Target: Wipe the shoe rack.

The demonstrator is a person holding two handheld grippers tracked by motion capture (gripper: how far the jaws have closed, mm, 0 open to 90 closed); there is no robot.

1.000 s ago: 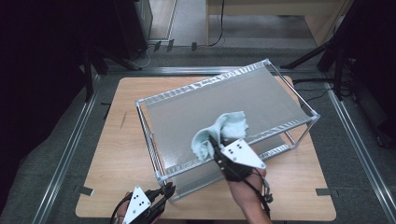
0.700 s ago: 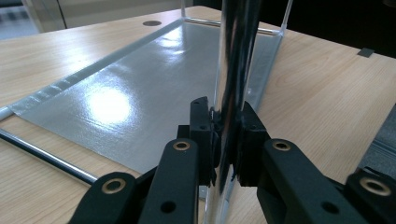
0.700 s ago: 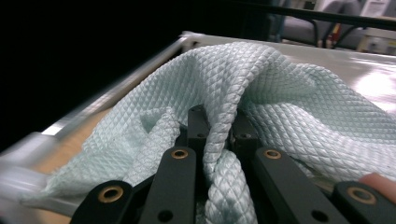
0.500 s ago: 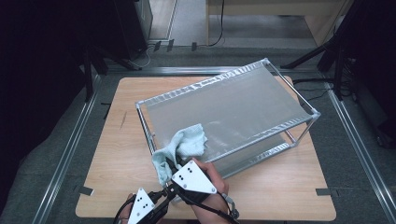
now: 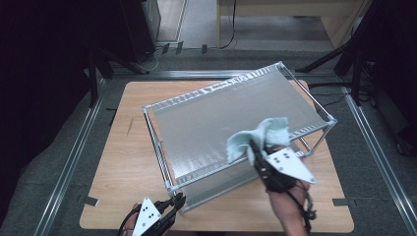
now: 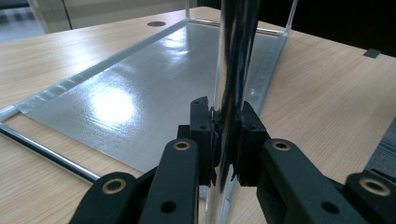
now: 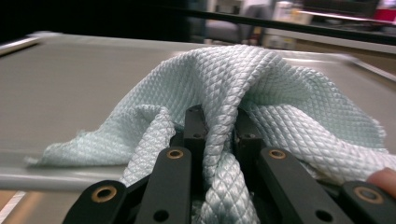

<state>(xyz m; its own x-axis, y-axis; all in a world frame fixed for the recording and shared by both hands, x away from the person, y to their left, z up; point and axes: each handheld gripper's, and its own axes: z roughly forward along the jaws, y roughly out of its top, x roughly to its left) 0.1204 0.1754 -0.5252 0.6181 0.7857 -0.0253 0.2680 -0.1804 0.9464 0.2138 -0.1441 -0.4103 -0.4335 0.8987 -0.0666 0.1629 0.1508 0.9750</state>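
The work in hand is wiping the top shelf (image 5: pixel 231 118) of a small metal rack (image 5: pixel 167 172) that stands on the wooden surface (image 5: pixel 123 147). The right hand-held gripper (image 5: pixel 253 147) has its jaws clamped on a bunched fold of a pale green waffle-weave cloth (image 5: pixel 255 137), which rests on the shelf's near right part, close to the front rail. The left hand-held gripper (image 5: pixel 179 200) is closed tight on the rack's front corner post (image 6: pixel 231 70), seemingly to steady the frame while the other hand wipes. How much of the shelf has been covered cannot be judged from its look: the grey sheet appears evenly matt with no visible dirt or wet streak, so I would guess the wiping is mid-course, with the far half and left side possibly still to go. The high view gives the layout: the rack set askew on the surface, the cloth's place on the shelf, both hands at the near edge. The left gripper view adds what that one hides, the pads (image 6: pixel 201 126) pressing the shiny post from both sides and the glossy lower shelf (image 6: pixel 140 93) beyond. The right gripper view shows the cloth's (image 7: pixel 261 88) quilted texture and how a thick fold runs between the jaws.
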